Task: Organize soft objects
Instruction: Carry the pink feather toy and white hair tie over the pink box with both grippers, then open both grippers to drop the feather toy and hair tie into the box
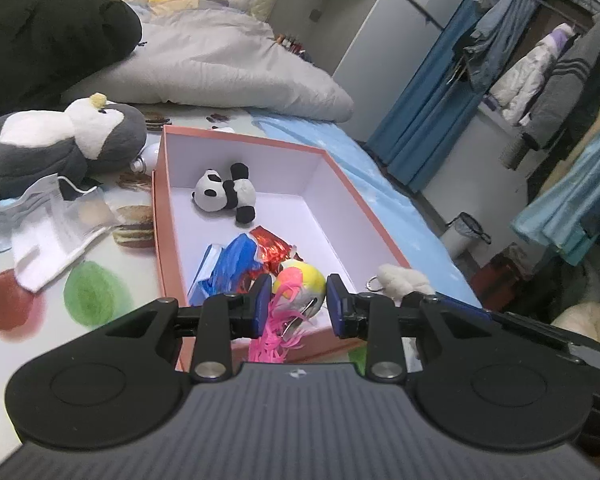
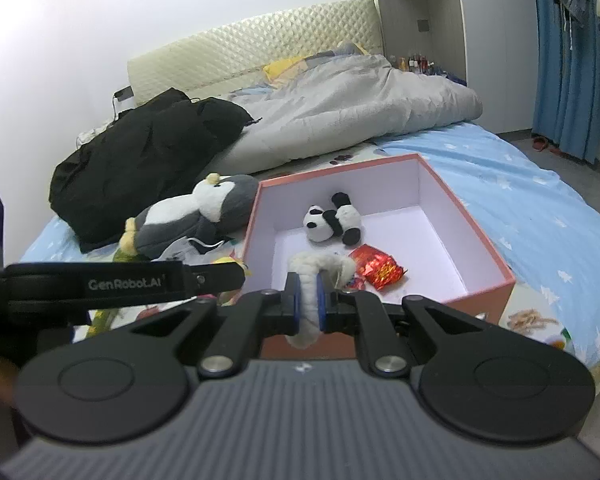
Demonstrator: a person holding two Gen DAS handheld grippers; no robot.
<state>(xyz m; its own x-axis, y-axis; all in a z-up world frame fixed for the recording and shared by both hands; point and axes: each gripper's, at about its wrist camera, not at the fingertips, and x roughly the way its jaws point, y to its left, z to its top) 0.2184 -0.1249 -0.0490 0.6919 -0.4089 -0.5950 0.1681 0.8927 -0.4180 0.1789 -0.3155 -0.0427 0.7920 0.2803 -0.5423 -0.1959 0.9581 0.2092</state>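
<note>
Pinching a white fluffy toy (image 2: pixel 309 304), the right gripper (image 2: pixel 308 304) has its blue pads clamped tight on the toy's narrow middle, with the fuzzy ends sticking out above and below the jaws. Just beyond those jaws sits the pink box (image 2: pixel 488 256), its white inside facing up. Inside it, farther ahead of the jaws, a small panda toy (image 2: pixel 334 224) lies on its side, and a crumpled red foil wrapper (image 2: pixel 378 268) lies nearer, slightly right of the jaws.

The left gripper (image 1: pixel 298 304) stands partly apart, and between its fingers sits a yellow and pink ball with pink tassels (image 1: pixel 296 284); the left pad looks to be against the tassels, but a gap shows at the right pad, so I cannot tell whether it is gripped. Ahead of these jaws and a little left, a blue plastic bag (image 1: pixel 230 268) lies in the box beside the wrapper. Far left of the jaws, outside the box, a grey and white penguin toy (image 1: pixel 60 144) lies on the bed (image 1: pixel 380 168), with a face mask (image 1: pixel 56 224) just below it.
</note>
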